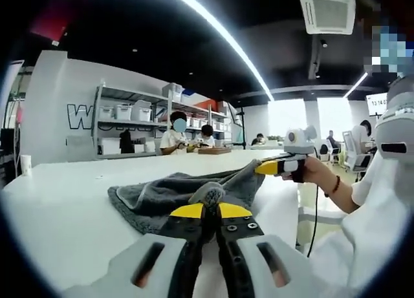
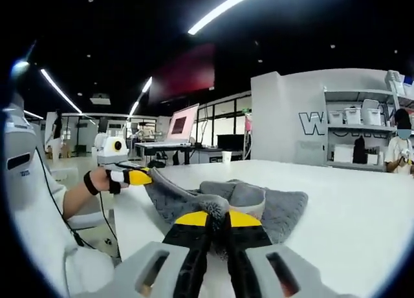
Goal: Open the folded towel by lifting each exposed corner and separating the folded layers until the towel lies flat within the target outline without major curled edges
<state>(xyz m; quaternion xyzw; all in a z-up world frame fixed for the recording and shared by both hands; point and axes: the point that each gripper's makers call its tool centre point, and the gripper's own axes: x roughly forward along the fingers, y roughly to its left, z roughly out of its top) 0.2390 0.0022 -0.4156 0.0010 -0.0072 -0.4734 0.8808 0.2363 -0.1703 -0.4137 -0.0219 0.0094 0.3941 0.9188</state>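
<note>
Left gripper view – one grey towel [image 1: 187,194] on white table [image 1: 58,201], two grippers – left gripper [image 1: 210,211], right gripper [image 2: 210,217] – each clamped on a corner.

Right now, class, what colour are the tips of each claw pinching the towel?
Yellow tips on black claws; clearest in the left gripper view, on the left claw gripping the grey towel.

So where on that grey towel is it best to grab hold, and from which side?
Probably at its corners, coming in low from the table's near edge. The towel lies bunched on the white table, and its thin corners poke out towards that edge. The left gripper and the right gripper each pinch one such corner, jaws closed on the cloth, well apart, so lifting should spread the layers.
</note>
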